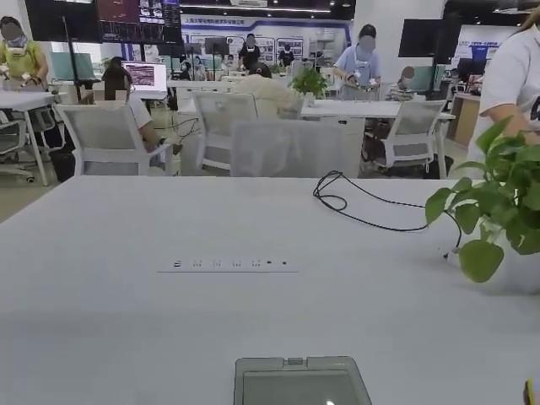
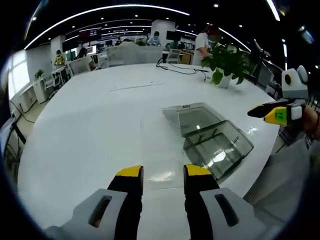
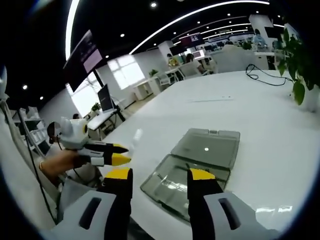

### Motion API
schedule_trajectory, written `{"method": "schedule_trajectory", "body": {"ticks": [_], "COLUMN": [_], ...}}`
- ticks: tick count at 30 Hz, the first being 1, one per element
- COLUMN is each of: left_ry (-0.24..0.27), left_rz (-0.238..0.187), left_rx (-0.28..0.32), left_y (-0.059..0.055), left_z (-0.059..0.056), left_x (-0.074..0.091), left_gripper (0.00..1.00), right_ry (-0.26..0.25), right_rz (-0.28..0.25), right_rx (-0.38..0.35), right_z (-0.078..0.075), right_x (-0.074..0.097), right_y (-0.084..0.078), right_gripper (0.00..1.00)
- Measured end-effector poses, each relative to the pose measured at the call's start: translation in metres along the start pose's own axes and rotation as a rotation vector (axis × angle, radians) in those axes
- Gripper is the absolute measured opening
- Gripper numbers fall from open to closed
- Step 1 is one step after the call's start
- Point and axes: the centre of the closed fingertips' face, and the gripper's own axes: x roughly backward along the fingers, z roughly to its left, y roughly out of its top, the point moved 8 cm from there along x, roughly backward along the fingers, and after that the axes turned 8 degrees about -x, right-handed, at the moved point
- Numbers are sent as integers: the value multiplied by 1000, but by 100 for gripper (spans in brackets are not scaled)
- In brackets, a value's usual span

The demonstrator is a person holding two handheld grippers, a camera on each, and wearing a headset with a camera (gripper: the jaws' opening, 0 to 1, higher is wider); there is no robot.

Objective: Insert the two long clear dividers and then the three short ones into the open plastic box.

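Observation:
The open clear plastic box (image 2: pixel 220 147) lies near the table's front edge with its lid (image 2: pixel 192 117) folded back flat. In the right gripper view the box (image 3: pixel 175 185) and its lid (image 3: pixel 207 147) sit just ahead of my right gripper (image 3: pixel 160 177), which is open and holds nothing. My left gripper (image 2: pixel 162 174) is open too, low over the table left of the box. Faint clear flat pieces (image 2: pixel 160 152) lie on the table just ahead of it. In the head view the lid (image 1: pixel 299 380) is at the bottom edge. Each gripper also appears in the other's view: right gripper (image 2: pixel 272 112), left gripper (image 3: pixel 117 154).
A potted plant (image 1: pixel 498 211) stands at the table's right side, with a black cable (image 1: pixel 354 207) looping beside it. A flush socket strip (image 1: pixel 228 265) sits in the table's middle. Chairs, desks and several people are beyond the far edge.

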Motion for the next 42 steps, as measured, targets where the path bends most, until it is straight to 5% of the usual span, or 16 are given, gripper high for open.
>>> {"method": "schedule_trajectory", "body": {"ticks": [9,15,19,25,42], "left_ry": [-39,-60,-75,-133,-212], "left_rz": [-129,-179,-187,-222,-233], "left_rx": [14,41,35,99,96], "left_y": [13,19,21,23,29], "left_z": [-28,-39,-46,-57,-81], "left_x": [6,6,6,5,5], "left_gripper": [30,30,30,30,30], "right_ry": [62,99,115,124,111], "right_rz": [-75,-123,-143,-157,-163], "right_rx": [-70,-113,-149,-175,-236], "right_z": [17,27,31,34,36], "right_x": [-17,-28,-35,-43,-48], "right_y": [-1,-1,-4,-7,-9], "right_gripper": [39,34,31,27,10]}}
